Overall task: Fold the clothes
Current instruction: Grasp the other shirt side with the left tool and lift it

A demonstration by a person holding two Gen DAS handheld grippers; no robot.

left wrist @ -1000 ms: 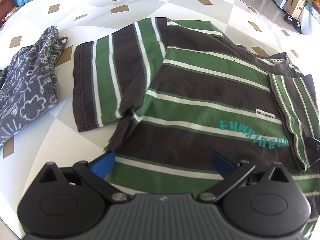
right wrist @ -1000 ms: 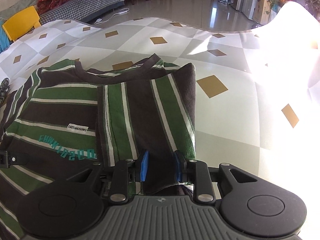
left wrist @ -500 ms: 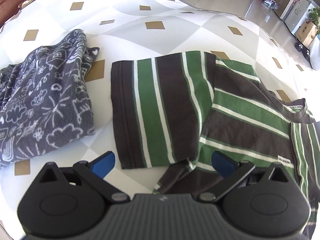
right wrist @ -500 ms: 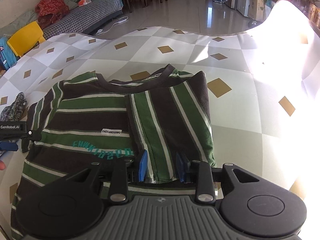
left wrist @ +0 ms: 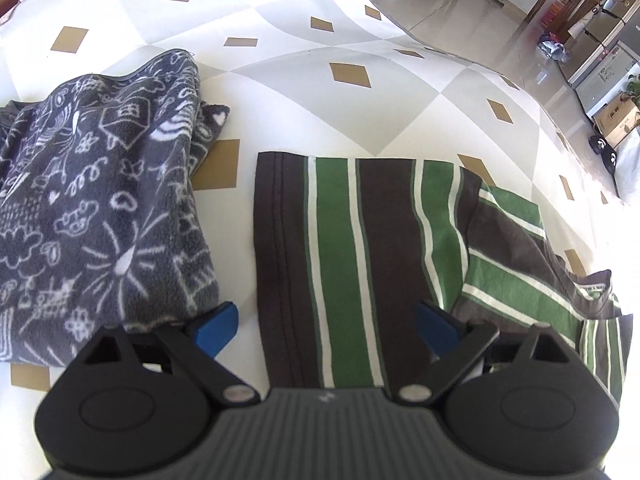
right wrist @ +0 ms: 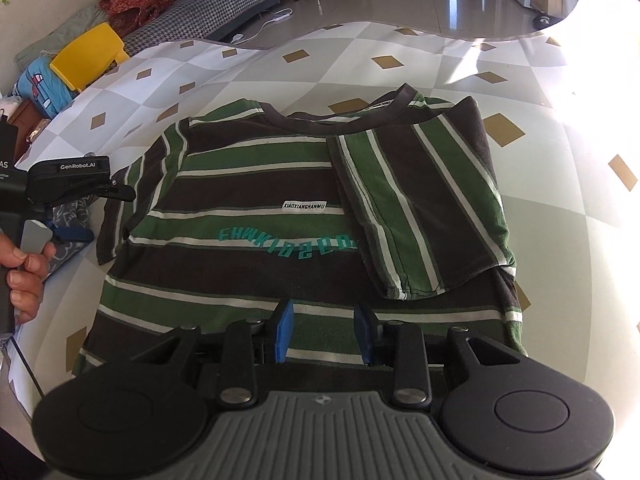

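A striped T-shirt [right wrist: 256, 208] in brown, green and white lies flat on a desk [right wrist: 560, 184] covered with a white and grey cloth with tan diamonds. Its collar points to the far side, and teal lettering runs across the chest under a small white label [right wrist: 305, 206]. The sleeve on the right side [right wrist: 424, 208] is already folded in over the chest, its hem running down beside the label. The other sleeve [left wrist: 340, 264] is spread flat to the left of the body.

The left claw [left wrist: 328, 322] hangs over that flat sleeve with its blue pads wide apart; its jaws have just been closing a little, and the sleeve lies below and between them, but the pads do not press on it. A hand [right wrist: 24, 268] grips this claw's handle at the left edge of the right wrist view.

The right claw [right wrist: 323, 332] stands over the lower body of the shirt, near the hem. Its jaws have just been opening a little, and now stand partly open with a narrow gap, holding nothing.

A grey fleece garment with white doodles [left wrist: 96, 208] lies bunched just left of the flat sleeve, apart from it.
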